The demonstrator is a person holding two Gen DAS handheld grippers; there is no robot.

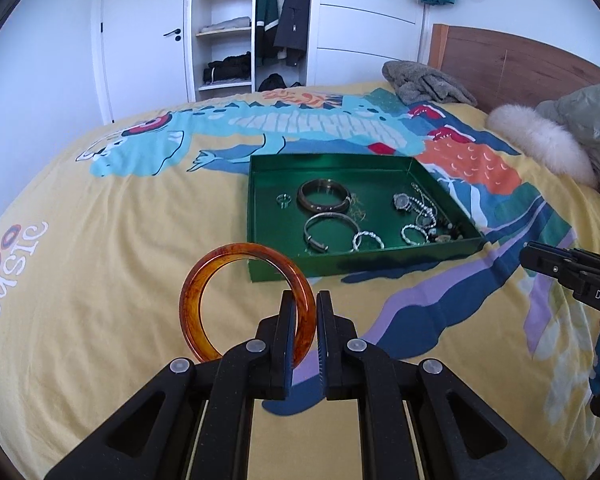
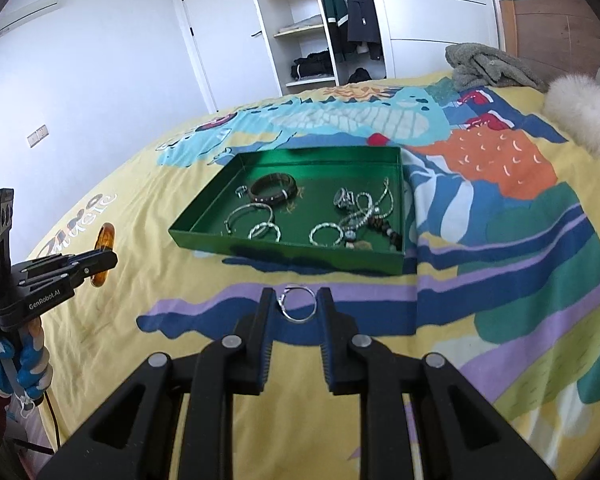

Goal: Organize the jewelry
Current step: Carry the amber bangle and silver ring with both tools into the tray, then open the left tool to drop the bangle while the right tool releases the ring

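Left gripper (image 1: 303,312) clamped on amber bangle (image 1: 244,300), upright above bed. Carry over green tray (image 1: 364,264), lower into bare corner, release gently. Right gripper (image 2: 296,304) apart, straddling silver ring (image 2: 298,305).

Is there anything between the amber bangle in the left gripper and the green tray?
Nothing visible. The amber bangle, held in the left gripper, has only bare bedspread between it and the green tray, whose near-left floor is free.

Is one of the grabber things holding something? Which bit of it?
The left gripper pinches the amber-brown round plastic bangle by its right-hand rim. The right gripper is open around a thin silver ring lying on the bedspread, not gripping it.
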